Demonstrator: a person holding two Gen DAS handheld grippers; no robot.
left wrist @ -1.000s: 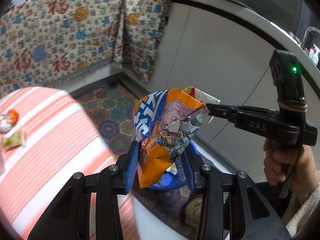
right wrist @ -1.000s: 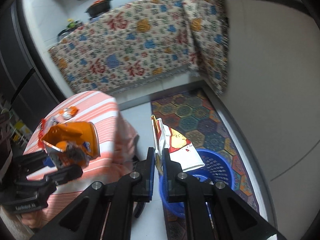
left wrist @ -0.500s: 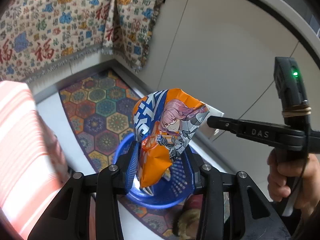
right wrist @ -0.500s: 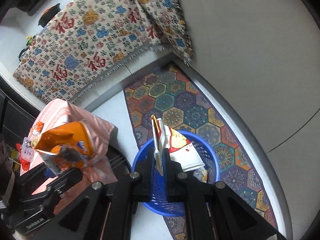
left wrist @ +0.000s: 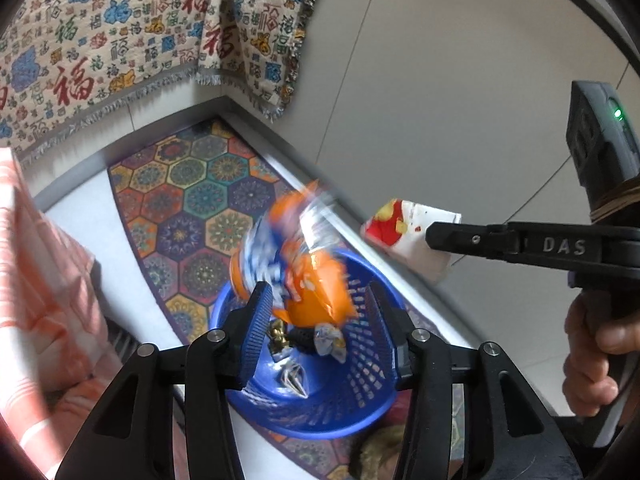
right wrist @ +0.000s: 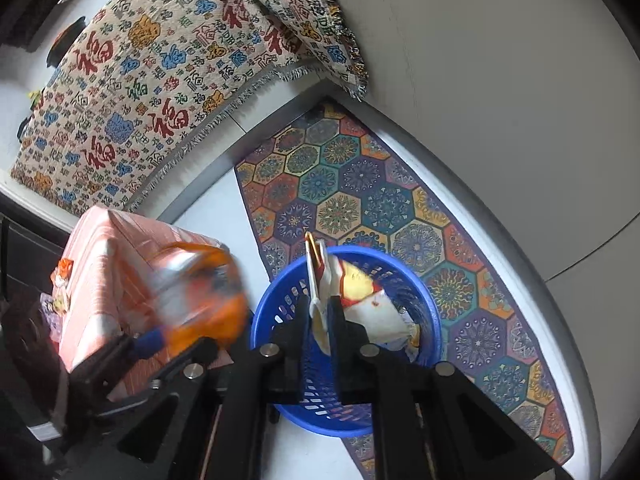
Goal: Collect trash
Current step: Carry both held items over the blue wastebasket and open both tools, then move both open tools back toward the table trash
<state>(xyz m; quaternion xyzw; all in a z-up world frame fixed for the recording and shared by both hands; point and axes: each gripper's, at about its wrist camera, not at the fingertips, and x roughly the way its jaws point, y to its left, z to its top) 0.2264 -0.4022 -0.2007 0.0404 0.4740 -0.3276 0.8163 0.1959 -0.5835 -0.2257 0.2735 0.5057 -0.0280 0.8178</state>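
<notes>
A: Now, item one: the container?

B: Blue basket (left wrist: 362, 408), round, slotted plastic wall, standing on the floor at the edge of a hexagon-patterned rug (right wrist: 360, 184). Contents as seen from the left wrist: several crumpled wrappers (left wrist: 308, 344) lying at the bottom, silver, gold and dark; their exact number cannot be told.

A: Item two: orange snack bag?

B: Orange snack bag (left wrist: 298, 256), blue lettering, heavily blurred. It sits over the near rim of the basket, between the pads of the left tongs (left wrist: 320, 312). Those tongs have just been opening; the pads stand apart, and the bag no longer looks pinched by them. Whether the left pad still brushes it cannot be told.

A: Item three: the white wrapper?

B: White wrapper (right wrist: 360, 304) with red and yellow print, flat, clamped at one edge in the right tongs (right wrist: 320, 312), whose jaws are all but together on it. From the right wrist it hangs directly above the basket's mouth; from the left wrist it shows beside and above the basket, apart from the orange bag.

A: Surroundings?

B: Striped orange-and-white cloth (right wrist: 116, 248) over a counter to the left of the basket. Patterned hanging textile (left wrist: 120, 36) with red characters behind. A hand (left wrist: 592, 356) on the right tongs' grip.
</notes>
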